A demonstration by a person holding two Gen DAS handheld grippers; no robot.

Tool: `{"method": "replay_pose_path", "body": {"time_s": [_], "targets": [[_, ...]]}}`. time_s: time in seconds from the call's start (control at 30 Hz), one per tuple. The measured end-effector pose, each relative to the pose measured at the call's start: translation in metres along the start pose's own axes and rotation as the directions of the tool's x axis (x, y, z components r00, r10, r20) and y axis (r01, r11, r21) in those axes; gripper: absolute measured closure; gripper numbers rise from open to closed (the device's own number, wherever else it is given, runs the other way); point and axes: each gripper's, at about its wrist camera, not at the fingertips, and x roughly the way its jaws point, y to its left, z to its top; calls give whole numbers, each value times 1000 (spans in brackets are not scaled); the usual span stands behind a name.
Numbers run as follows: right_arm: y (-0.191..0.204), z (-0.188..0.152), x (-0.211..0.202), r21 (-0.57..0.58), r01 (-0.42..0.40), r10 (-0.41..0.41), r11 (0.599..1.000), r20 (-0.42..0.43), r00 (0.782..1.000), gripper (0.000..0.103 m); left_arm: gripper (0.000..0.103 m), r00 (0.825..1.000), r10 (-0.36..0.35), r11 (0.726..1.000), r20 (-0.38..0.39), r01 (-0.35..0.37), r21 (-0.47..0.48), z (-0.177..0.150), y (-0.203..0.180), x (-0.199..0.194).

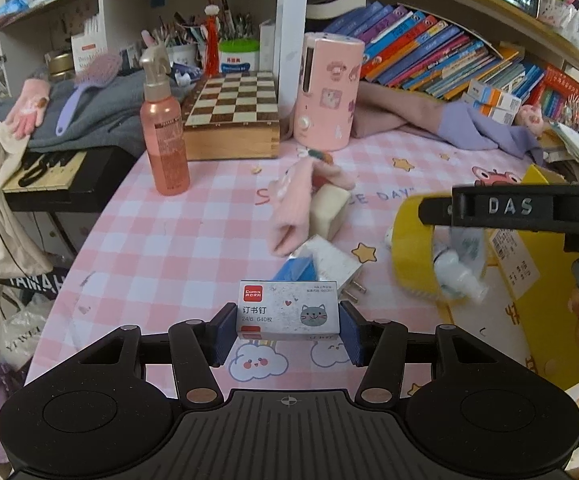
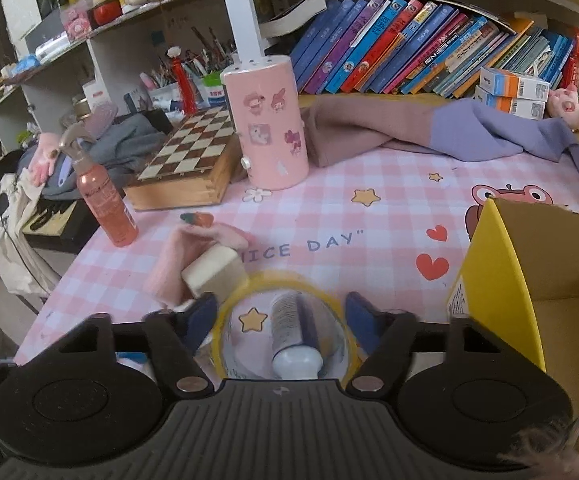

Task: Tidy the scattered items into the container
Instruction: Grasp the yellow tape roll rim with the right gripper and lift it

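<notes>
My left gripper is shut on a small white staple box with a grey cat picture, its blue pads pressing on both short ends, above the pink checked tablecloth. My right gripper is shut on a yellow tape roll, and a small white bottle sits inside the ring. The same roll shows blurred in the left wrist view. The yellow cardboard box stands open just right of the roll. A pink glove, a cream block and a white plug lie scattered on the cloth.
A pink spray bottle, a wooden chessboard box and a pink stickered cylinder stand at the back. Folded mauve and purple clothing lies before a row of books. The table's left edge drops off beside a keyboard.
</notes>
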Motion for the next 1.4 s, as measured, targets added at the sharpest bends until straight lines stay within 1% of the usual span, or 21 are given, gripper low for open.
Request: {"method": "replay_pose_path", "body": {"time_s": [0.03, 0.07, 0.2, 0.27, 0.4, 0.47, 0.57, 0.7, 0.87, 1.03, 1.13, 1.2, 1.3, 1.4], "targets": [[0, 0, 0, 4, -18, 18, 1000, -5, 1000, 66, 51, 1000, 1, 1000, -1, -1, -2, 0, 0, 0], [0, -1, 1, 0, -13, 13, 1000, -11, 1000, 64, 51, 1000, 1, 1000, -3, -1, -4, -1, 0, 0], [-2, -7, 7, 11, 1, 0, 1000, -59, 998, 61, 51, 1000, 3, 1000, -12, -4, -6, -3, 1, 0], [-2, -10, 9, 14, 0, 1, 1000, -72, 997, 53, 51, 1000, 4, 1000, -17, -4, -8, -3, 1, 1], [0, -13, 9, -1, -3, 3, 1000, -92, 996, 42, 51, 1000, -2, 1000, -23, 2, -9, -4, 0, 4], [0, -15, 9, -6, 4, -4, 1000, -96, 995, 33, 51, 1000, -7, 1000, -25, 6, -7, -4, -1, 6], [0, -16, 12, -14, 25, -27, 1000, -100, 995, 23, 51, 999, -10, 1000, -35, 10, -14, -5, 1, 9], [-1, -16, 18, -19, 58, -60, 998, -113, 992, 17, 51, 999, -13, 1000, -42, 12, -22, -4, 2, 13], [-3, -14, 31, -33, 132, -135, 991, -125, 983, 7, 51, 999, -18, 1000, -50, 17, -25, -2, 5, 18], [-2, -10, 53, -44, 148, -153, 988, -166, 974, 6, 51, 997, -33, 999, -71, 32, -17, -2, 6, 23], [3, -8, 64, -76, 170, -180, 983, -160, 971, 7, 51, 996, -38, 999, -76, 37, -11, -2, 7, 26], [2, -8, 69, -81, 181, -192, 980, -160, 968, 20, 51, 996, -39, 999, -78, 38, -15, -1, 8, 28], [-8, -6, 66, -24, 115, -117, 993, -174, 978, 21, 51, 996, -41, 999, -77, 39, -18, 0, 8, 29], [-6, -2, 51, -16, 76, -78, 997, -152, 985, 22, 51, 997, -44, 999, -59, 44, -12, 3, 7, 25]]}}
